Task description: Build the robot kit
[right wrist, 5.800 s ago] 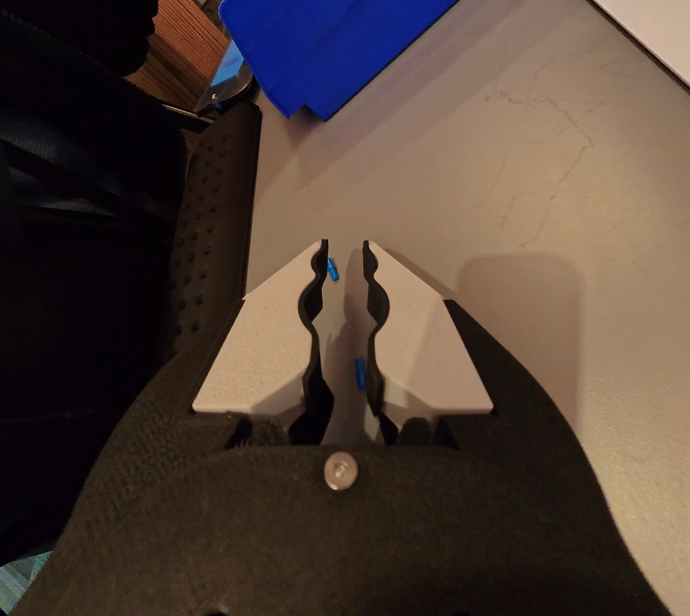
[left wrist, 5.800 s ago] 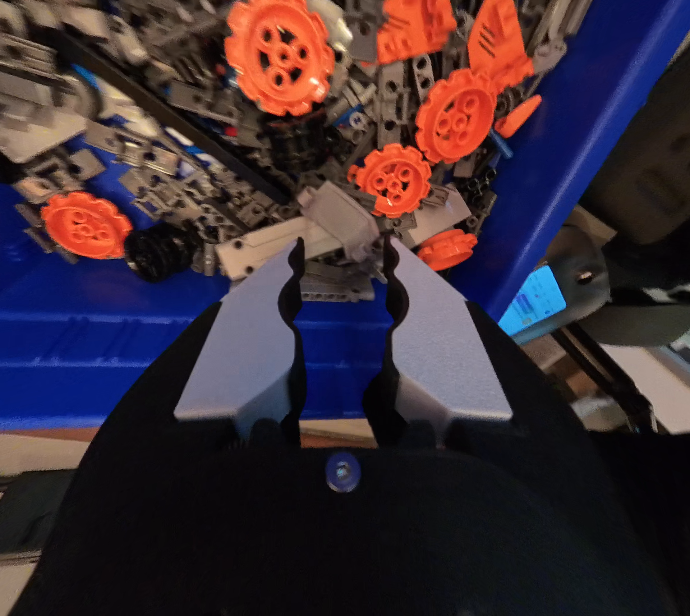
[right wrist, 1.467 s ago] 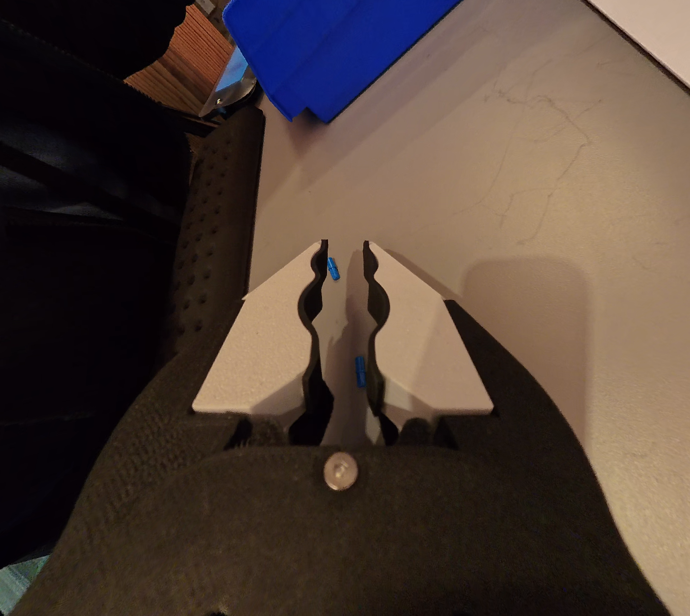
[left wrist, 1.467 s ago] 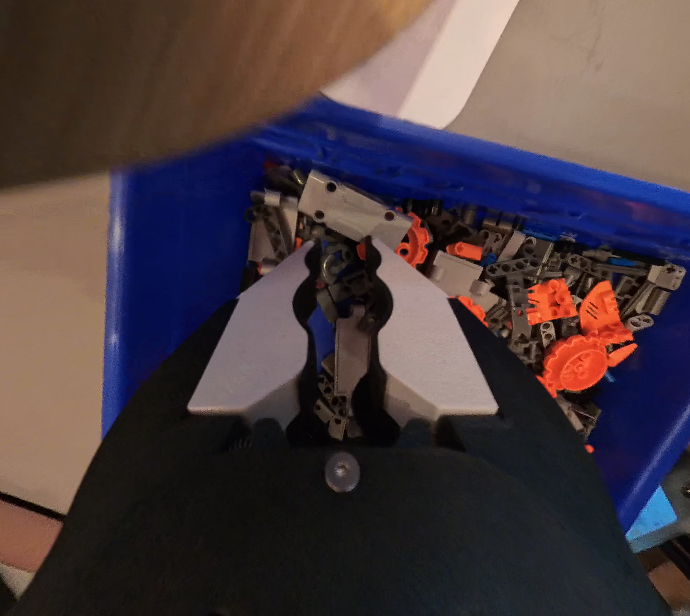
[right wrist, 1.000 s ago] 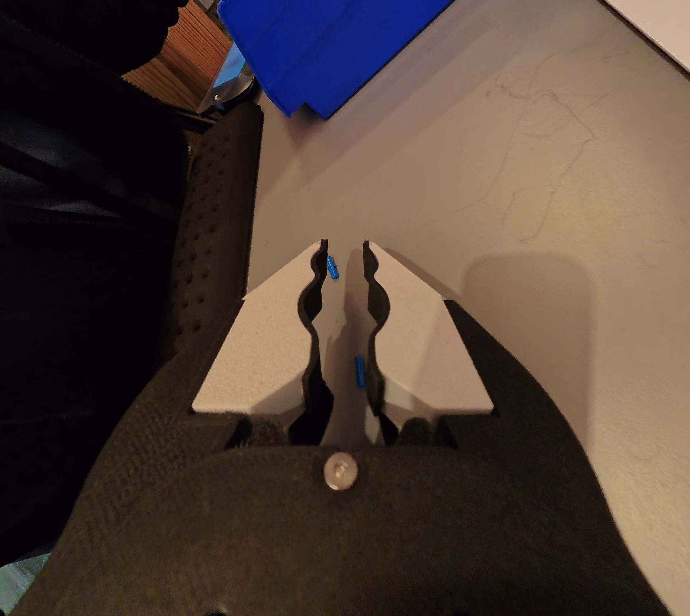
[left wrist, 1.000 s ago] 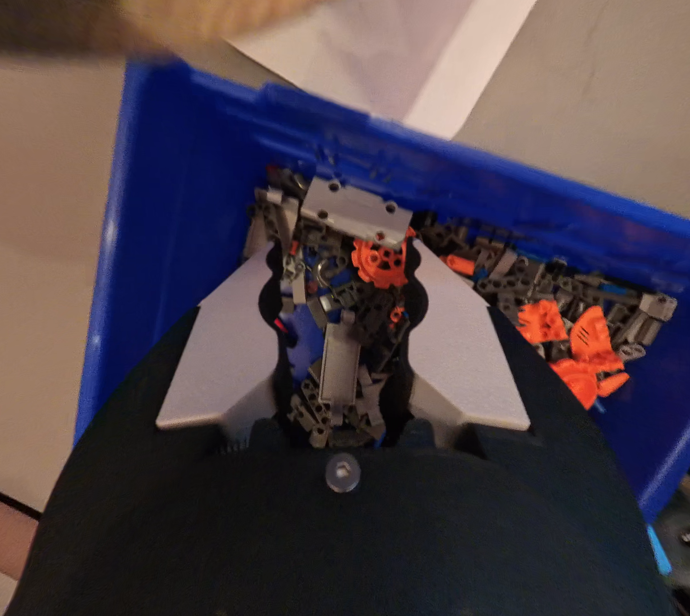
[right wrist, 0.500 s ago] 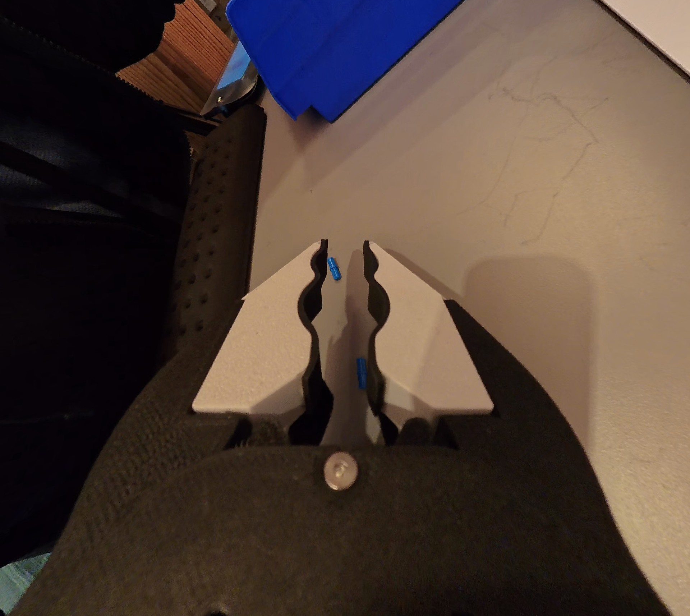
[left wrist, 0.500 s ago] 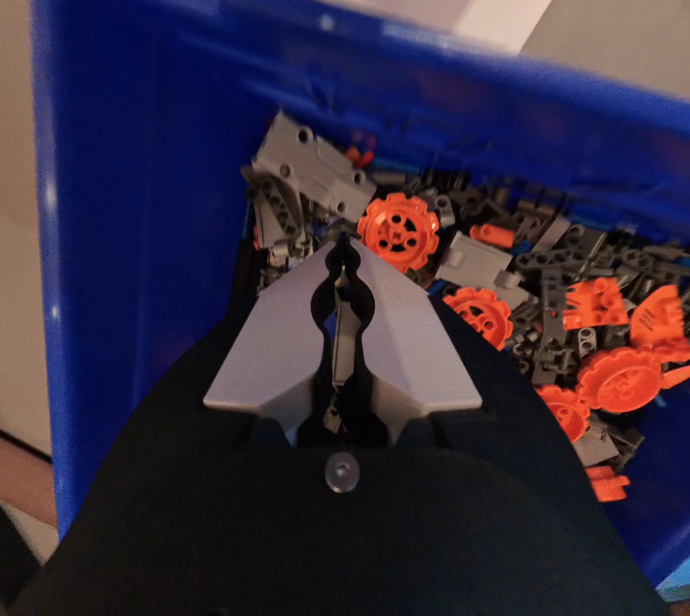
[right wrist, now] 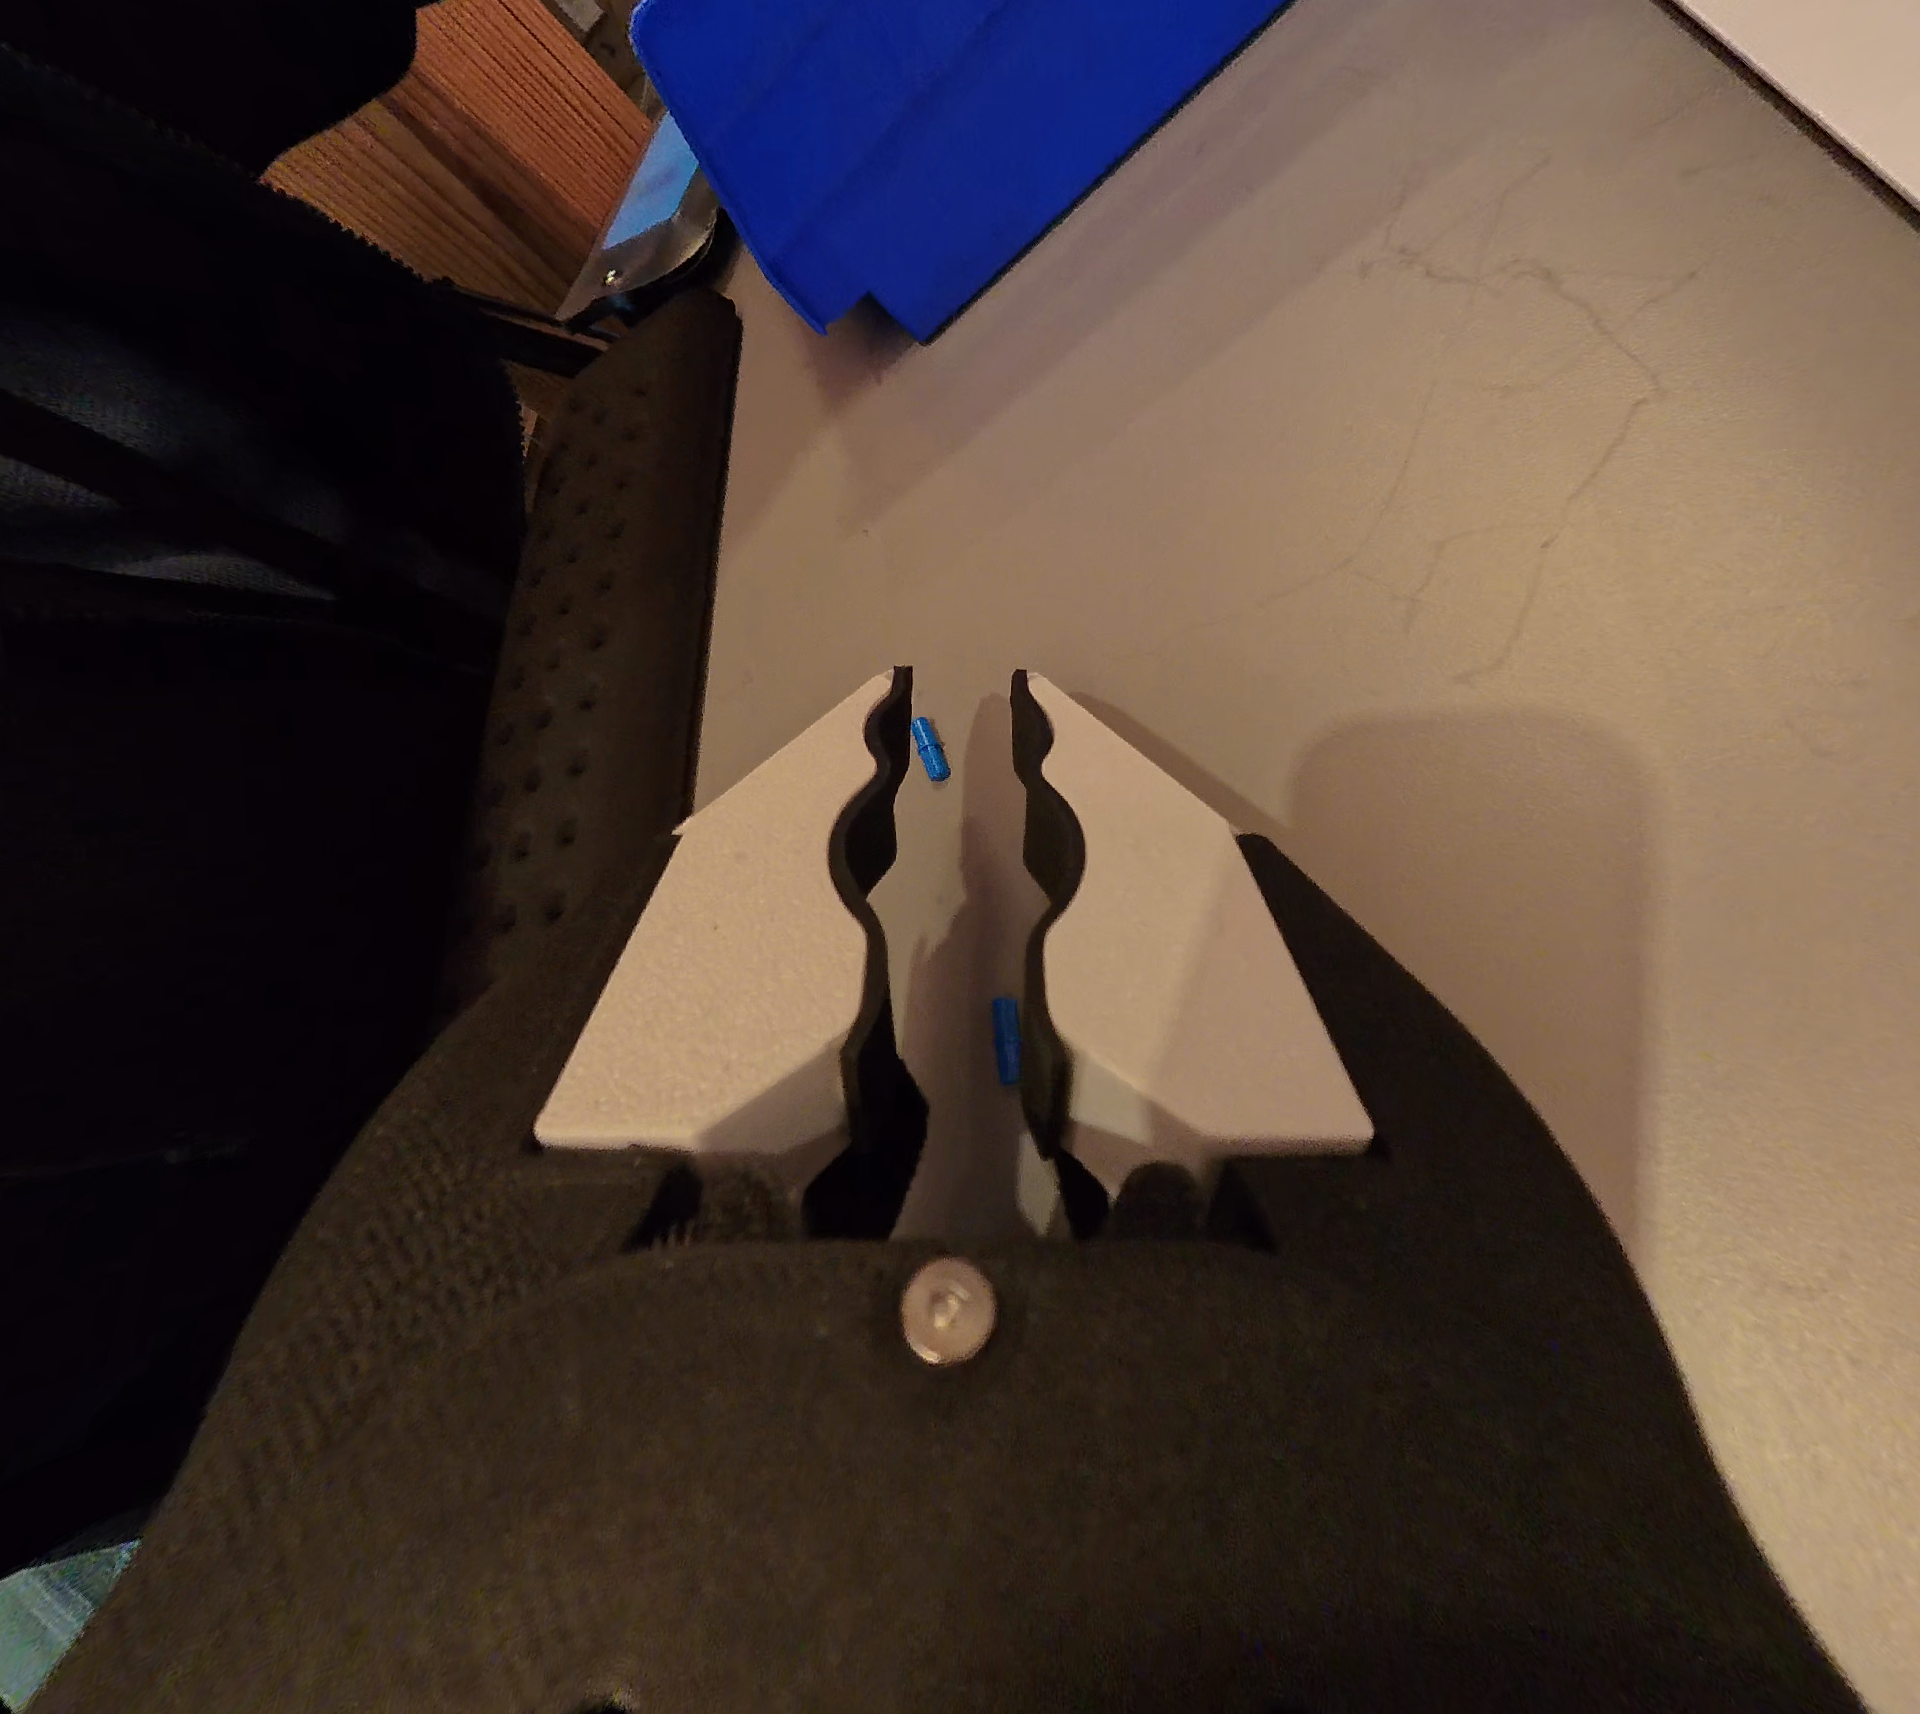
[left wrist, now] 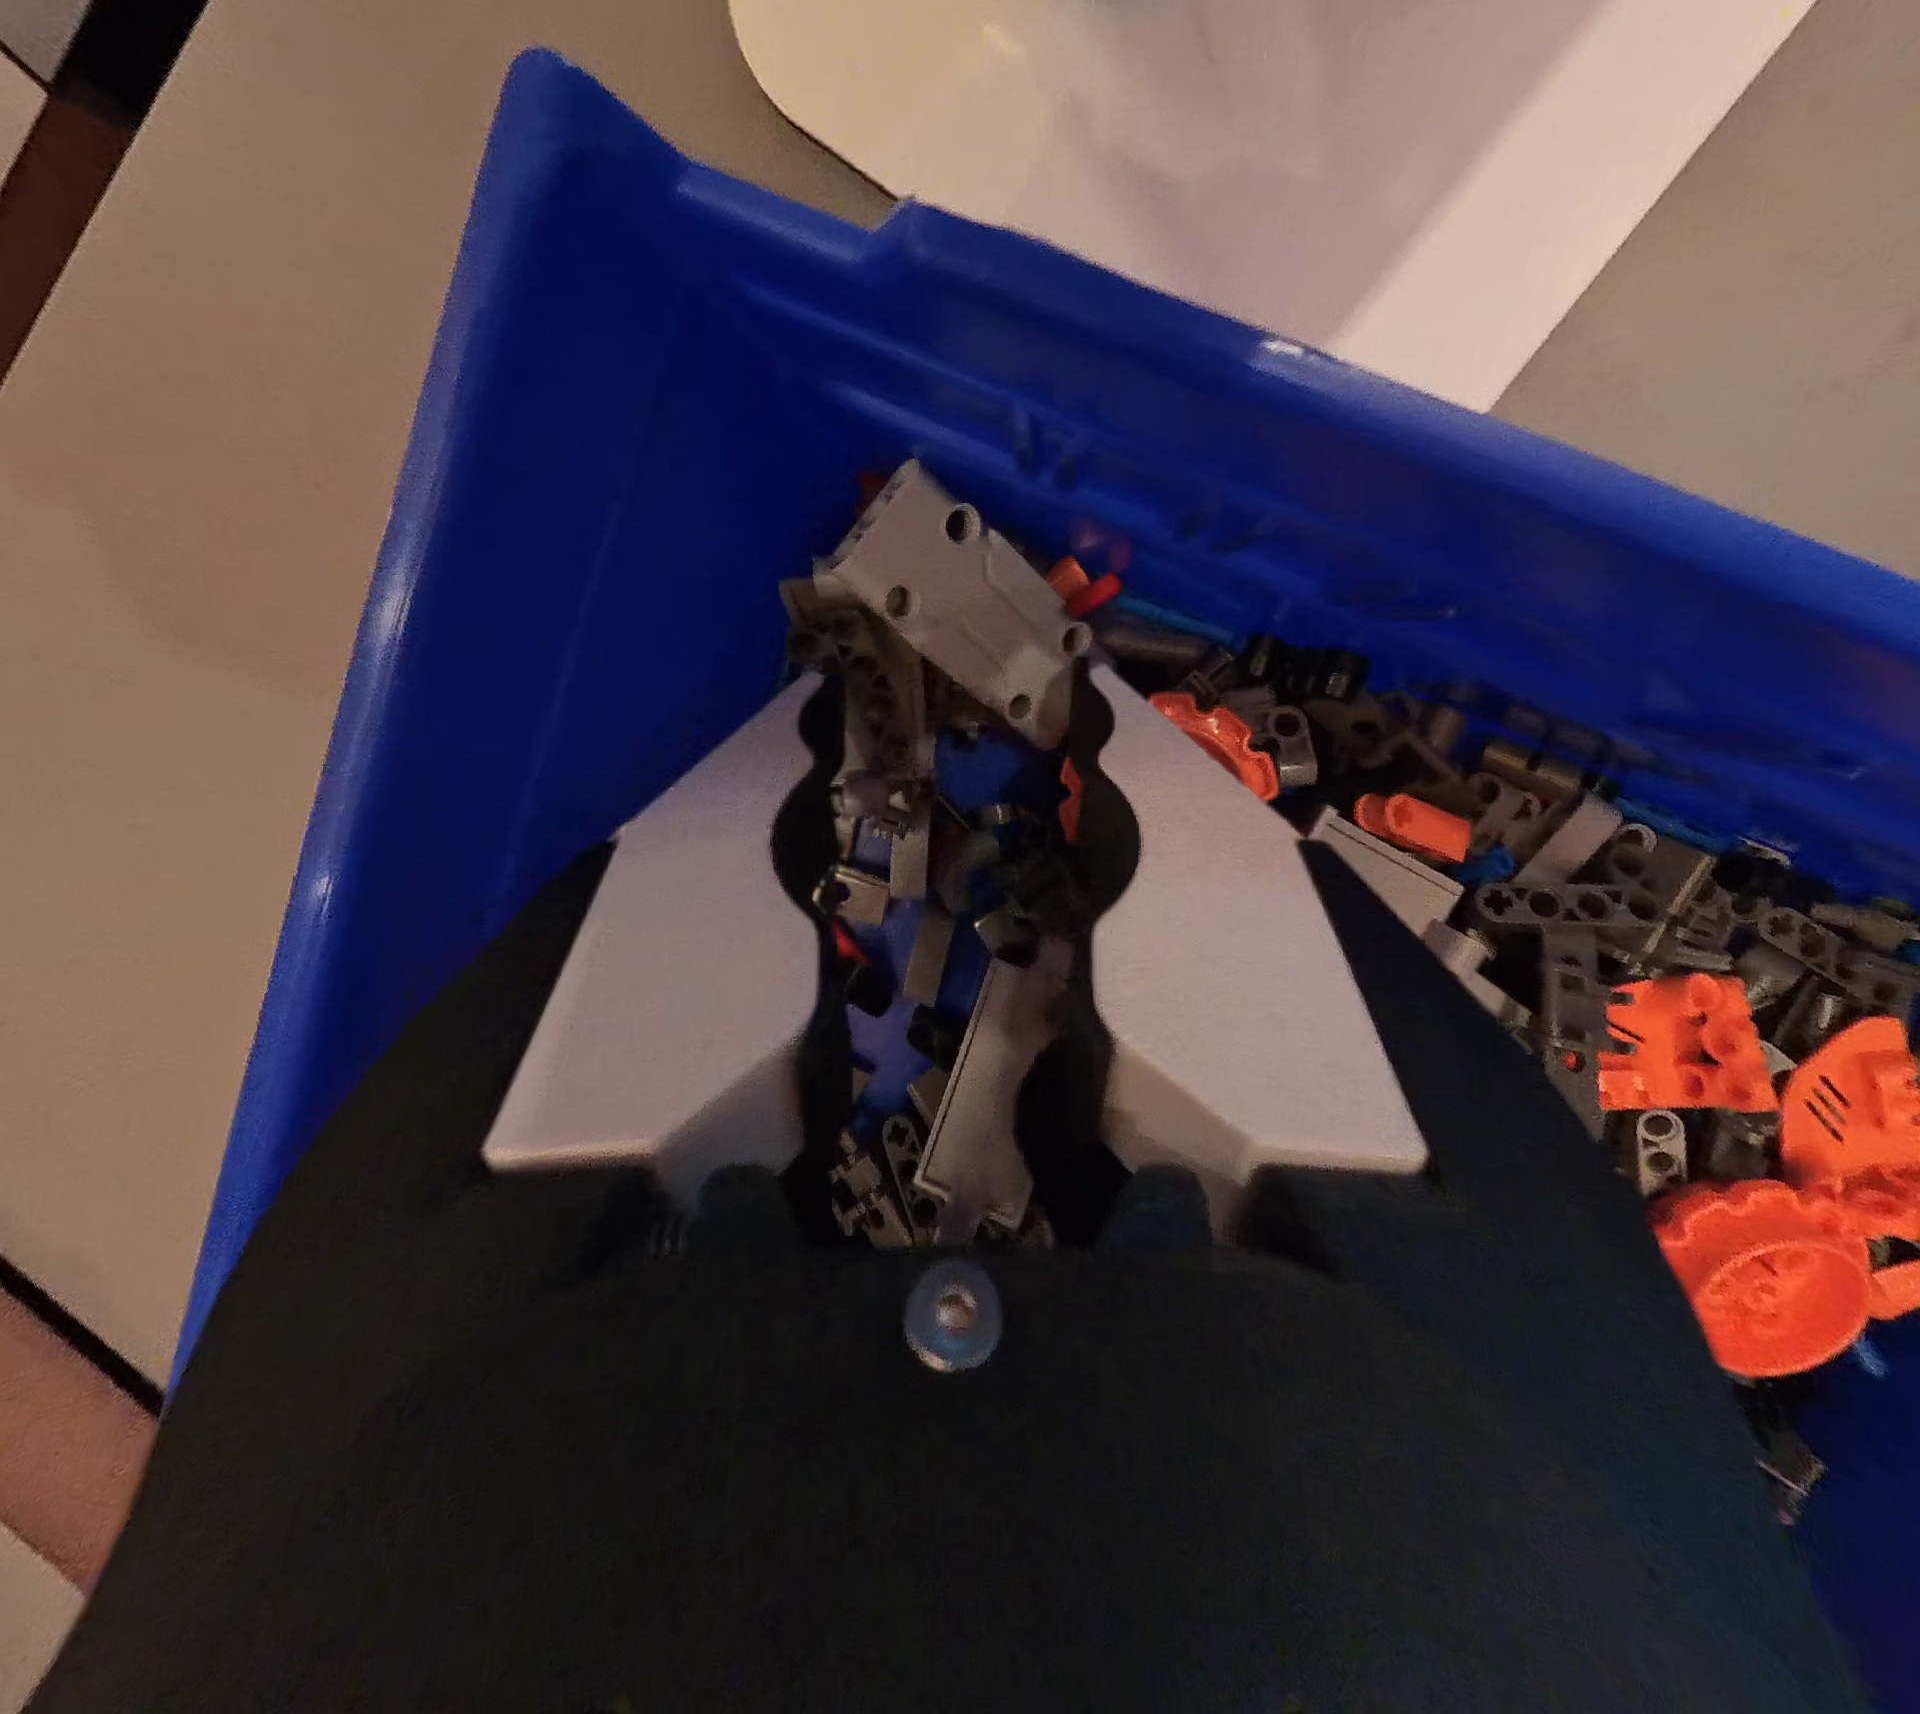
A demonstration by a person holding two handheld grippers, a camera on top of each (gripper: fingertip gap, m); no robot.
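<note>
My left gripper hangs open and empty over the blue bin of grey and orange toy parts. My right gripper, parted too, rests on the table over two blue pins (neither gripped).

Left gripper: black, rough-textured body; two pale grey wedge-shaped fingers lined with wavy black inner pads; one silver screw centred at the base. Right gripper: identical build, with grey fingers, scalloped black pads and a central screw.
</note>
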